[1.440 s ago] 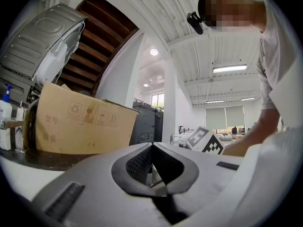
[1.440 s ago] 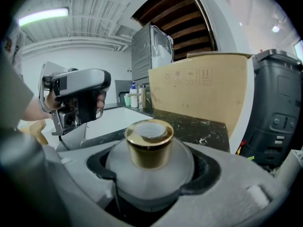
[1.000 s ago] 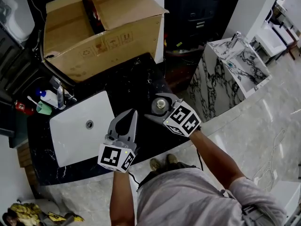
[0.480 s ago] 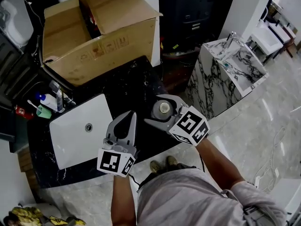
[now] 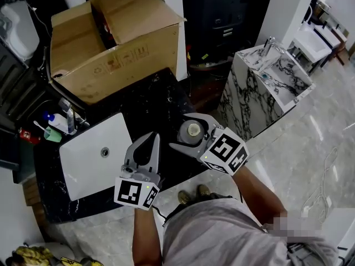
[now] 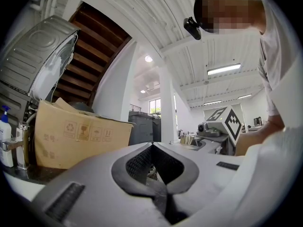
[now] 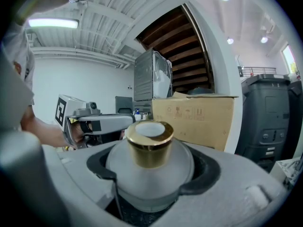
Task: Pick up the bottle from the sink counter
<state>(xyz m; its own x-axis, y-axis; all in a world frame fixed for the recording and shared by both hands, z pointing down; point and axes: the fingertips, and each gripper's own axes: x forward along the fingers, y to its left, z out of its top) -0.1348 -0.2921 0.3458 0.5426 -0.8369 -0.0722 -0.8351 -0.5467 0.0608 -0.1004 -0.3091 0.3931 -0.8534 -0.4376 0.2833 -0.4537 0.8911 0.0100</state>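
A round frosted bottle (image 5: 192, 130) with a gold cap sits between the jaws of my right gripper (image 5: 186, 132), over the black counter (image 5: 158, 101) near its front right corner. In the right gripper view the jaws press both sides of the bottle's (image 7: 149, 167) belly, so the right gripper (image 7: 152, 186) is shut on it. My left gripper (image 5: 153, 136) hovers just left of the bottle, beside the sink, shut with nothing in it. Its tips (image 6: 152, 144) meet in the left gripper view. Whether the bottle touches the counter is hidden.
A white sink basin (image 5: 83, 162) is set in the counter at the left. A large open cardboard box (image 5: 113, 35) stands at the back. Small soap bottles (image 5: 55, 121) cluster by the tap. A marble washstand (image 5: 266, 73) stands on the floor at the right.
My right gripper, with the bottle in it, has drifted slightly nearer to me and to the right. The left gripper has barely moved.
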